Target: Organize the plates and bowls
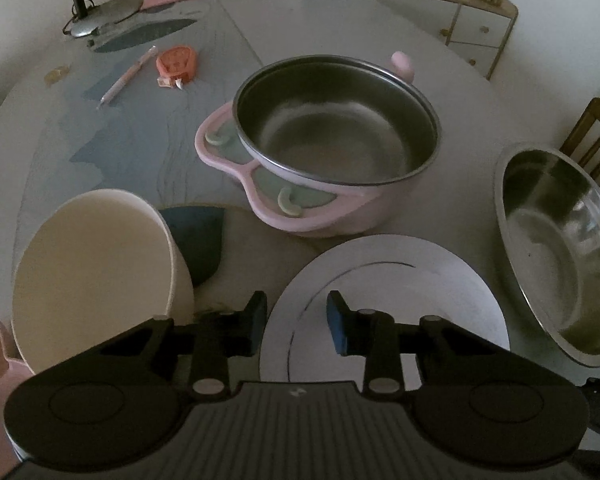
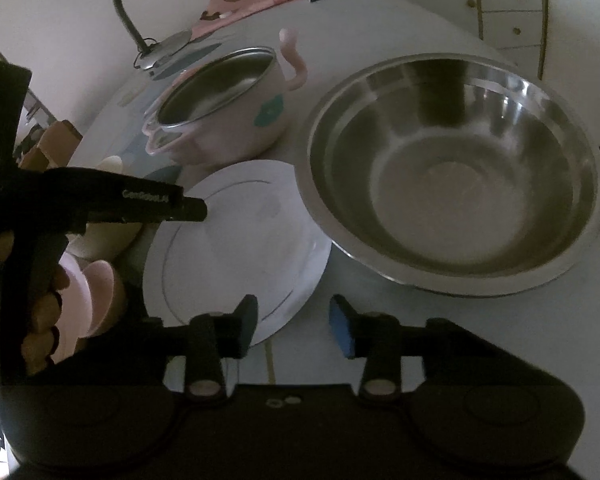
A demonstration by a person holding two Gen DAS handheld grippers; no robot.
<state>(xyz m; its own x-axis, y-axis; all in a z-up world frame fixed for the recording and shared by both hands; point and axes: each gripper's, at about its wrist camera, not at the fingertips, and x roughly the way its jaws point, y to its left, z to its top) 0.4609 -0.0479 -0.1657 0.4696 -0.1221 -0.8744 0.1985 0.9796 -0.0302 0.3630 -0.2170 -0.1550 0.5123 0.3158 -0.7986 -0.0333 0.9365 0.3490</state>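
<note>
Left tongs: wide apart, holding nothing, low over the near edge of the white plate, likely to pick it up.
Right tongs: also apart and empty, near the plate's right edge.
Steel bowl: right of the plate, touching it.
Pink pot: far side.
Cream bowl: near left, tilted.

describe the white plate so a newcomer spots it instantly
On the round table, look at the near edge between the cream bowl and the steel basin, in front of the pink pot. The plate is the only flat dish, white with a thin dark ring.
</note>
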